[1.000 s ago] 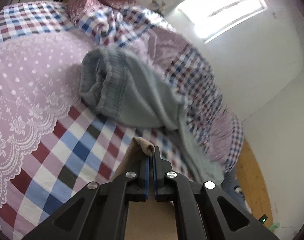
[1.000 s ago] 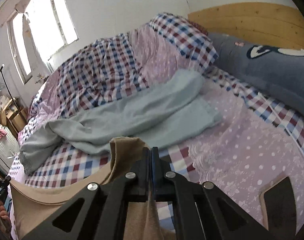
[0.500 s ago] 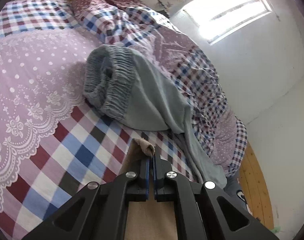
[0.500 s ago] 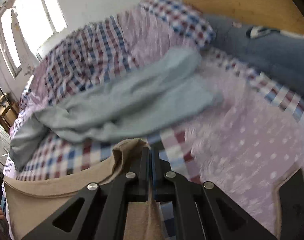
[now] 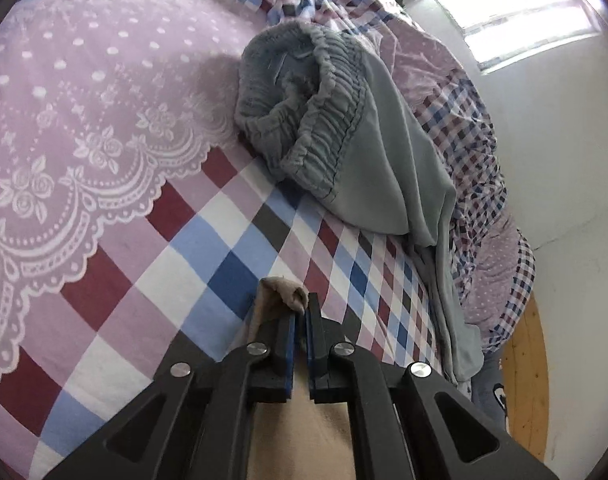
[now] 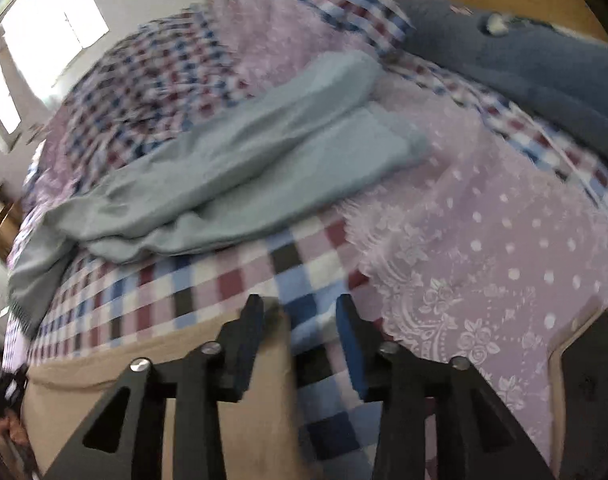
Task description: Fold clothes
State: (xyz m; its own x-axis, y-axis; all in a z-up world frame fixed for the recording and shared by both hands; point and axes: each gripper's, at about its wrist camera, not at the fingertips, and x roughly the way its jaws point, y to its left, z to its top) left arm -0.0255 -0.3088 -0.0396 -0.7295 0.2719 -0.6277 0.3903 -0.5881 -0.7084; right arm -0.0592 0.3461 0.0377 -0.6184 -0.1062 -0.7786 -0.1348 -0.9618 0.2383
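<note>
The left gripper (image 5: 302, 314) points down at a bed (image 5: 232, 248) spread with a checked sheet. Its jaws are opening, a narrow gap between the blue pads (image 5: 290, 340), with a bunched corner of tan cloth (image 5: 284, 290) between them at the tips. Beyond lies a crumpled grey-green garment (image 5: 367, 152), its gathered waistband facing the camera, beside a lilac lace-edged cover (image 5: 84, 100).

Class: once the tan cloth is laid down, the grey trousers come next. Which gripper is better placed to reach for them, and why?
Right, probably. The right gripper is opening with nothing between its jaws; the left gripper has the tan cloth between its pads. The grey trousers lie ahead.
</note>
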